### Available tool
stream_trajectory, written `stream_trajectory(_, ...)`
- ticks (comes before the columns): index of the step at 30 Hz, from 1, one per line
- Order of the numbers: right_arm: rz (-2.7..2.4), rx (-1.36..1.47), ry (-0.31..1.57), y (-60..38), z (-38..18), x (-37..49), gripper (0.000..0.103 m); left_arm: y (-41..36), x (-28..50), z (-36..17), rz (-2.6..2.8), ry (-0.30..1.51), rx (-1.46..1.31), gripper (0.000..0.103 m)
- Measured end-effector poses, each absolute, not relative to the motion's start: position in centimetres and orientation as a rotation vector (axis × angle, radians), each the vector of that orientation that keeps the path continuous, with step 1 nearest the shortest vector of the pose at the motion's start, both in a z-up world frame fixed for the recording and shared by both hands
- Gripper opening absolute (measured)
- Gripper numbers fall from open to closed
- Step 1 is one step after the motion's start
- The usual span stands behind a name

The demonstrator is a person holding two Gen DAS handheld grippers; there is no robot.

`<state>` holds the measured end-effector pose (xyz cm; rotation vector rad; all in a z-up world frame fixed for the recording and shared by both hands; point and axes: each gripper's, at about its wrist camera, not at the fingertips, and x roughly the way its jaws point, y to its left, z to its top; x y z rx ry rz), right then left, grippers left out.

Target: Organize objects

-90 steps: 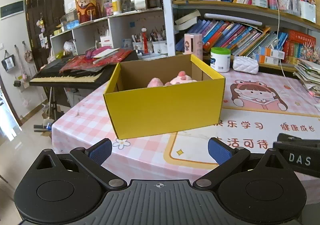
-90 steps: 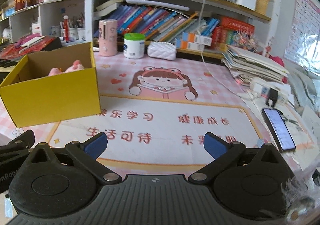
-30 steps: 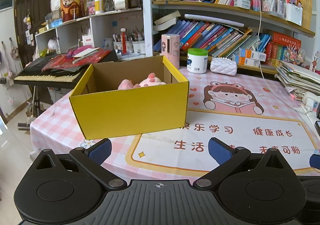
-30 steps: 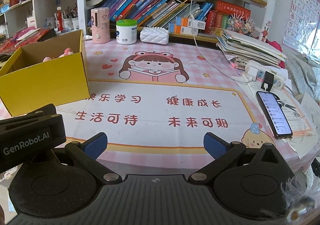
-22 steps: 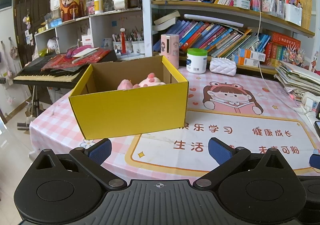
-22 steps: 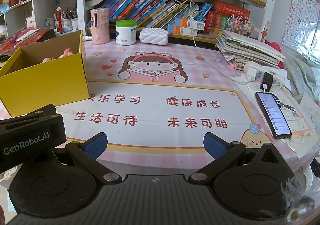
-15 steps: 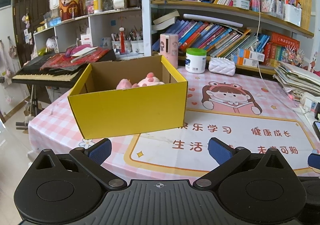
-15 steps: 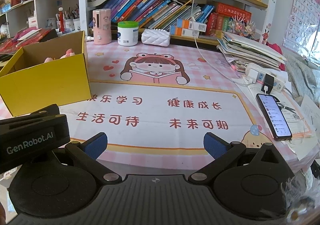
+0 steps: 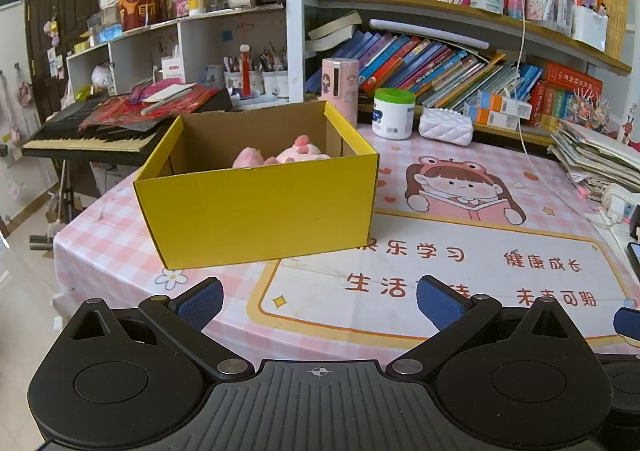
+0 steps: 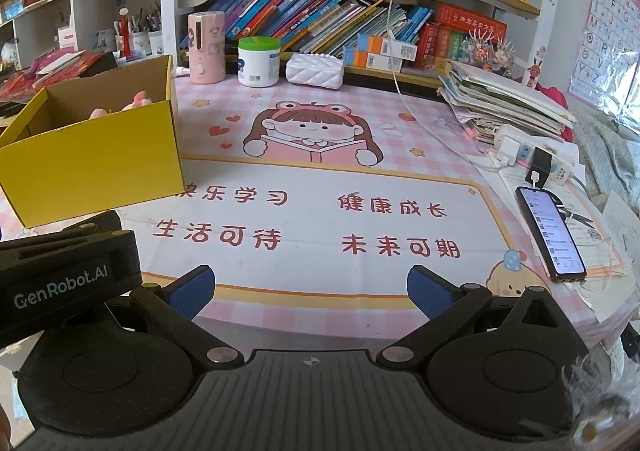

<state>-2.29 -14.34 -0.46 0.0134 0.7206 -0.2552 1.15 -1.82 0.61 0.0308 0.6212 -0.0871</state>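
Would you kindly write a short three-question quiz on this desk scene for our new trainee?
1. True or false: the left tongs hold an object.
2. What lies inside the yellow box? A) books B) pink plush toy C) phone
3. Beside which edge of the desk mat does the phone lie?

Key: 1 false, both the left and the right tongs are open and empty; 2 B; 3 its right edge.

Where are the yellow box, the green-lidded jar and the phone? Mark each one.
yellow box [image 9: 260,211], left wrist view, on its front wall.
green-lidded jar [image 10: 259,65], right wrist view, on its white body.
phone [image 10: 550,229], right wrist view, on its lit screen.
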Motion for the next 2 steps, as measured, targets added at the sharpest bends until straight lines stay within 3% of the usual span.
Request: stream_trajectory(2,-0.254,0.014,0.721,-14.34,-0.43,-2.24,0.103,-1.83,1.15,0.61,-0.088,0.622,0.031,0.103)
